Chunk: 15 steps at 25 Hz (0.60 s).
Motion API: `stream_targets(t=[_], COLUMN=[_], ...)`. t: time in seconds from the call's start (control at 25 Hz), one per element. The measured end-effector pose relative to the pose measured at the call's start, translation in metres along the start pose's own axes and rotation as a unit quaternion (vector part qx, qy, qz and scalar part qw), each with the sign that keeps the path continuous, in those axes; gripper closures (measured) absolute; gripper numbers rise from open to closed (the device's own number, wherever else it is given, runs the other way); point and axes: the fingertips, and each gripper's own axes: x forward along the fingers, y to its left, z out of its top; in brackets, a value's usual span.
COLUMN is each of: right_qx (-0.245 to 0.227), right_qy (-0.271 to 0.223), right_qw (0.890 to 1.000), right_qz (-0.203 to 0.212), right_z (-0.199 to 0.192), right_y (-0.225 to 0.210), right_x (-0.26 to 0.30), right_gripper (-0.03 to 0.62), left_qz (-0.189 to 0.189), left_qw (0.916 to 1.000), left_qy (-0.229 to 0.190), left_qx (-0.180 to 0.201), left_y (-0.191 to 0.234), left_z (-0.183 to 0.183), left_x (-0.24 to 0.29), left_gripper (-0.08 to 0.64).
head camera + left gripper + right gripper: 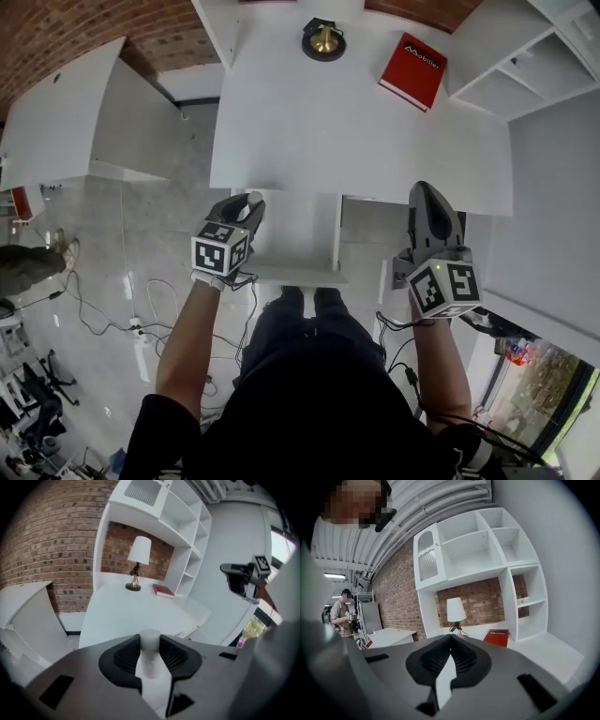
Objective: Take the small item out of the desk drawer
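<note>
A small white cylindrical item (150,643) stands upright between the jaws of my left gripper (249,201), which is shut on it. That gripper hovers over the left side of the open white desk drawer (292,274), just below the front edge of the white desk (356,131). My right gripper (427,191) is held at the desk's front edge to the right of the drawer; its jaws are pressed together with nothing between them. The left gripper view shows the right gripper (240,579) raised in the air at the right.
A lamp with a brass base (323,40) and a red book (413,70) sit at the back of the desk. White shelves (530,56) rise at the right. A second white desk (56,117) stands at the left. Cables (103,309) lie on the floor.
</note>
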Motion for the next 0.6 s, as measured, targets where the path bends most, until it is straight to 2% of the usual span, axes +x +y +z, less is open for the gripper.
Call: stream_targets(t=[0.12,0.28,0.48,0.6], right_qx=[-0.004,-0.01,-0.019,-0.019], right_qy=[-0.018,-0.041,-0.063,-0.067], right_qw=[1.0,0.999,0.997,0.996], right_qz=[-0.009,-0.025,-0.04,-0.053], right_z=[0.019,0.047,0.071,0.072], right_y=[0.002,0.004,0.011,0.01], right_x=[-0.004,-0.017,-0.031,-0.038], right_gripper=[0.592,0.592,0.592,0.592], left_qz=[-0.009,-0.023,-0.028,-0.016], left_qw=[0.9982,0.9942,0.9933,0.9934], left_qy=[-0.052,-0.099,-0.112,-0.108], left_qx=[-0.028,-0.034,-0.005,0.036], left_y=[0.0,-0.008,-0.009,-0.004], left_z=[0.044,0.092,0.128,0.142], left_x=[-0.018,-0.038,-0.039,-0.029], left_gripper=[0.436,0.436,0.436,0.436])
